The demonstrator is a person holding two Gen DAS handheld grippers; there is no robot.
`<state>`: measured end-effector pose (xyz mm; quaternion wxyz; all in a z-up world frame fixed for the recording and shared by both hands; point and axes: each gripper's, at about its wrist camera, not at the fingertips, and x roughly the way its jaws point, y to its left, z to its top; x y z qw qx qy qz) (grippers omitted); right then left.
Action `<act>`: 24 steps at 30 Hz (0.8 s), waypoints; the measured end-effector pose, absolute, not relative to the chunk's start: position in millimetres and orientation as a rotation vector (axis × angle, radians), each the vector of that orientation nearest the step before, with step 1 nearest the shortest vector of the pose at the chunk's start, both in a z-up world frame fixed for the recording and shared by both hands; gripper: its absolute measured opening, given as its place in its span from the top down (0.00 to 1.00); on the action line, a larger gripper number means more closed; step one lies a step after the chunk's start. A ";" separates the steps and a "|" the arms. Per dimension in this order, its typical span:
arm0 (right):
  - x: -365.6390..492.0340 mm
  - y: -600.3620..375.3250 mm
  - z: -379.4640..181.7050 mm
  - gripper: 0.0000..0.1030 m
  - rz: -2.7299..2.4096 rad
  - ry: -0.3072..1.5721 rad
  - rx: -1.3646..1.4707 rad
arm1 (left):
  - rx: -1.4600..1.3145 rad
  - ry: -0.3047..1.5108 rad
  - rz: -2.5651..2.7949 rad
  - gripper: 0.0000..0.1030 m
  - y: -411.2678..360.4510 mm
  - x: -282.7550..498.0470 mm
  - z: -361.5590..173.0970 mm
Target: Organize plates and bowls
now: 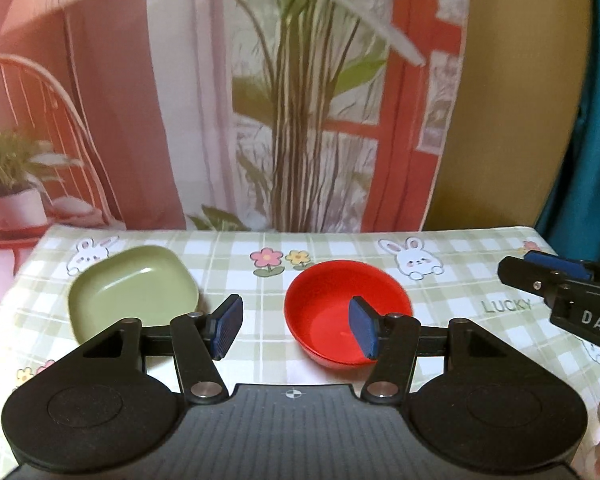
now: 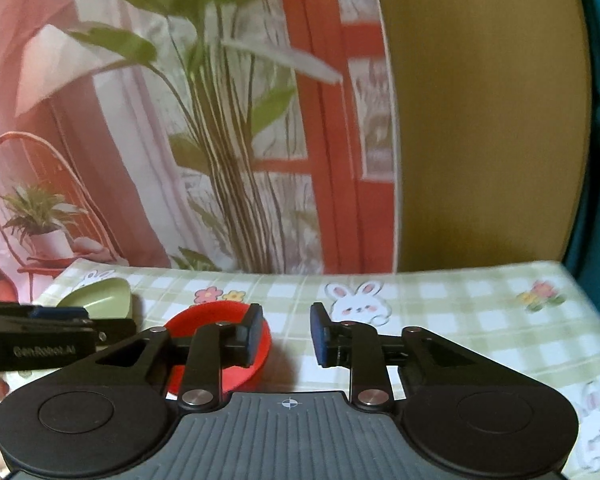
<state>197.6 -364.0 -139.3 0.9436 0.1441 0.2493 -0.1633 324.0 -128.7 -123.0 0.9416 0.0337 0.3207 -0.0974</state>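
Your left gripper (image 1: 296, 326) sits nearest the lens, its blue pads (image 1: 228, 328) spread wide with nothing between them; it hangs above the table (image 1: 460, 320), which wears a green checked cloth with rabbits and flowers. Beyond the left pad lies the green square plate (image 1: 134, 294), upright and empty. Behind the right pad sits the red bowl (image 1: 332, 312), also empty, near the plate but not touching it. Your right gripper (image 2: 286, 334) shows a narrower gap, its pads parted and holding nothing; in its view the red bowl lies partly hidden behind the left finger, with the green plate farther back on the left. A printed backdrop (image 1: 300, 100) of plants and a red window hangs behind the table.
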 end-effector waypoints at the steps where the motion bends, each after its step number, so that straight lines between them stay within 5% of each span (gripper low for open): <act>1: 188.9 -363.8 -136.5 0.73 -0.335 0.497 0.285 | 0.070 0.640 -0.205 0.41 -130.5 317.3 -120.3; 7: 138.5 -366.8 -129.7 0.59 -0.367 0.457 0.273 | 0.036 0.593 -0.269 0.41 -145.0 285.8 -108.3; 24: 18.1 -394.9 -130.7 0.60 -0.594 0.416 0.189 | 0.090 0.588 -0.521 0.41 -249.5 240.6 -121.4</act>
